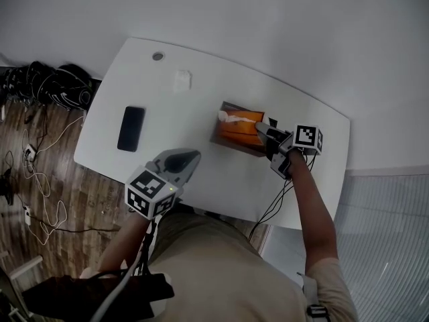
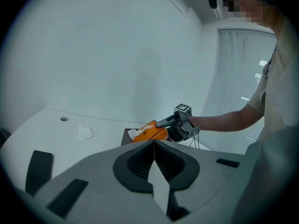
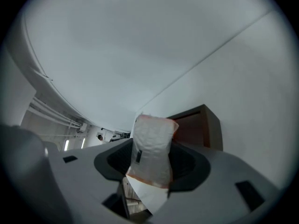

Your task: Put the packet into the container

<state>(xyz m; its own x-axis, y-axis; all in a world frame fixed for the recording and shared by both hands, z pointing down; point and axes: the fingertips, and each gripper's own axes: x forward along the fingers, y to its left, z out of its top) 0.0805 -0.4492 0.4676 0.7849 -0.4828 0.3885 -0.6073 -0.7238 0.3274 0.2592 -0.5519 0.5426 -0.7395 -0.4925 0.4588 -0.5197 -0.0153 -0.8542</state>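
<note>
Orange packet gripped by R gripper, seemingly over container rim; L gripper clenched, empty.

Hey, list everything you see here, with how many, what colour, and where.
white rounded table: one, white, centre
brown open container: one, brown, table's right part
orange packets: count unclear, orange, inside container
white orange-edged packet: one, gripped by right gripper
small white sachet: one, white, table's far side
flat black phone: one, black, table's left
cable bundle: one, black, floor at left
left gripper: grey, shut, empty
right gripper: grey, at container
</note>
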